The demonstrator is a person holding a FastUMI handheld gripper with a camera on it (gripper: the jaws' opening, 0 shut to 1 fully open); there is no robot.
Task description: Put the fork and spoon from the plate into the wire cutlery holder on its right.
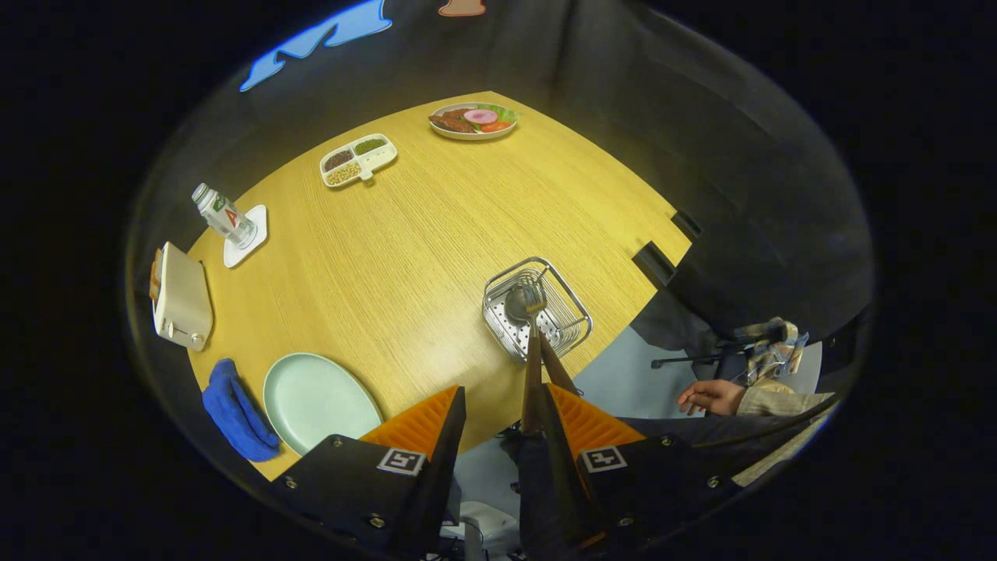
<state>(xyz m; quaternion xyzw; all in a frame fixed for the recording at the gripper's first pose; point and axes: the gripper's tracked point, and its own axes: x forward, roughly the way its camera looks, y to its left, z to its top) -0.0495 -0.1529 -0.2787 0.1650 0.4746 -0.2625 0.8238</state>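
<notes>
Tongs (502, 409) spread apart, gripping nothing. Wire cutlery holder (537, 308) sits at 12 o'clock just ahead of them, near table (405, 249) edge. Spoon (520, 305) and fork (536, 296) stand in it, heads down, handles leaning back along the right finger. Plate (315, 399) bare, at 9 o'clock. Both pieces look delivered.

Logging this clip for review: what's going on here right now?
A person's hand-held gripper is open above the table. The spoon and fork stand in the wire cutlery holder, handles leaning by the right finger. The pale green plate lies left of the holder. A hand rests nearby.
</notes>
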